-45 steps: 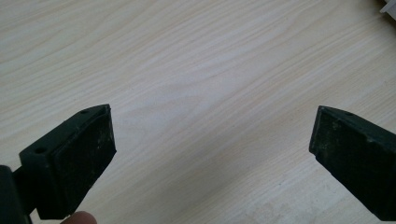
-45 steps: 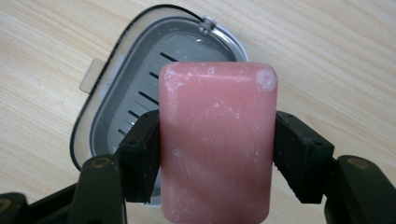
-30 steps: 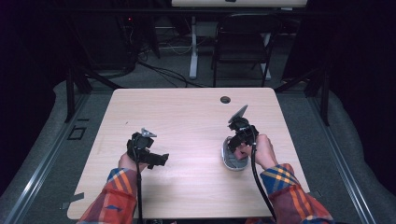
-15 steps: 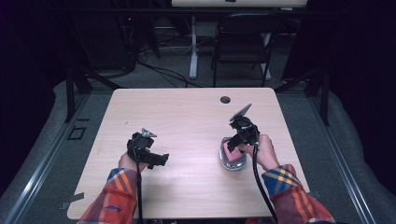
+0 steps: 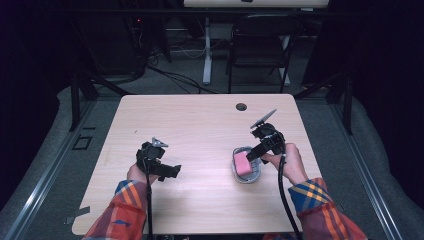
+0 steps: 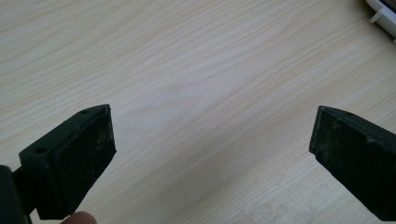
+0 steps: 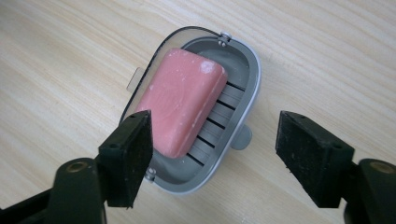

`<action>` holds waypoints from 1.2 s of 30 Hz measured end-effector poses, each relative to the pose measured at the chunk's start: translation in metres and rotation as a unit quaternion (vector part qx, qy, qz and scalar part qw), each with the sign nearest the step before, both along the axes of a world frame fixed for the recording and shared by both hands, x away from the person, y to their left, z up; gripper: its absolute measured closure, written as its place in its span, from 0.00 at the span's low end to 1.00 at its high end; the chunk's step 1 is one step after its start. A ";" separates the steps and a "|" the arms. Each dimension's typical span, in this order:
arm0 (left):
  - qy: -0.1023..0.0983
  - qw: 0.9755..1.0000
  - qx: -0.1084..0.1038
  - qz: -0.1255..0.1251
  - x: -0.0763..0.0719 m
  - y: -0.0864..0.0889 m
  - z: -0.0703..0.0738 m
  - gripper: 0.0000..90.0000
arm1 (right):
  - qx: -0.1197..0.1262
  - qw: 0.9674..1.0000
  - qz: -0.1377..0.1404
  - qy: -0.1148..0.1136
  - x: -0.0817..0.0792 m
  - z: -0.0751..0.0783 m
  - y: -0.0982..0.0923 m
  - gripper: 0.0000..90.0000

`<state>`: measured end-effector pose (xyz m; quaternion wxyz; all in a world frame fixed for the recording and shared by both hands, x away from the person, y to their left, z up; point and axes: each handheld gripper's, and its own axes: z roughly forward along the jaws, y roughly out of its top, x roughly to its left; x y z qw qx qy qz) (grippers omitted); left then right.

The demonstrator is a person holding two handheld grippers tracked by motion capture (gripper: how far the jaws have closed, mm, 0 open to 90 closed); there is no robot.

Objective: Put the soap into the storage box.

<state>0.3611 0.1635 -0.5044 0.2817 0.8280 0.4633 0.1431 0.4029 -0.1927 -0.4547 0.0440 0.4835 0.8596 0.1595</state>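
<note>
Closest in, right gripper (image 7: 212,154) spread wide with nothing between its black jaws, hovering just above a grey soap dish (image 7: 243,100) on the pale wooden table (image 7: 70,51). Directly ahead of the jaws, a pink soap bar (image 7: 180,100) lying tilted on the slotted floor of that dish, one end up near the far rim, the other down by the near-left jaw (a clear hinged lid (image 7: 140,88) folded open along the dish's left side). From the high view, same right gripper (image 5: 257,150) poised over the dish (image 5: 247,177) with the bar (image 5: 242,164) inside, held by the right hand (image 5: 287,162) in a plaid sleeve (image 5: 320,205). Well apart across the table, left gripper (image 5: 167,170) low over bare wood, gripped by the left hand (image 5: 136,172). Along its own jaws, left gripper (image 6: 210,154) likewise gaping wide and empty, only wood grain beneath, a sliver of the dish's pale edge (image 6: 380,11) off at the far upper right corner.
</note>
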 end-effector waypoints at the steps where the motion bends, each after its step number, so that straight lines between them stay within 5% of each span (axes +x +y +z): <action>1: 0.000 1.000 0.000 0.000 0.000 0.000 0.000 0.00 | 0.002 1.000 0.005 -0.004 -0.001 0.001 -0.002 0.25; 3: 0.000 1.000 0.000 0.000 0.000 0.000 0.000 0.00 | 0.007 1.000 0.011 -0.008 -0.004 0.003 -0.007 0.15; 11: -0.001 1.000 0.000 0.000 0.000 0.000 0.000 0.00 | 0.003 0.999 0.027 -0.020 -0.015 0.002 -0.030 0.06; 36: 0.000 1.000 0.003 -0.001 0.000 -0.001 0.000 0.00 | -0.031 0.999 0.012 -0.011 -0.050 -0.027 -0.098 0.00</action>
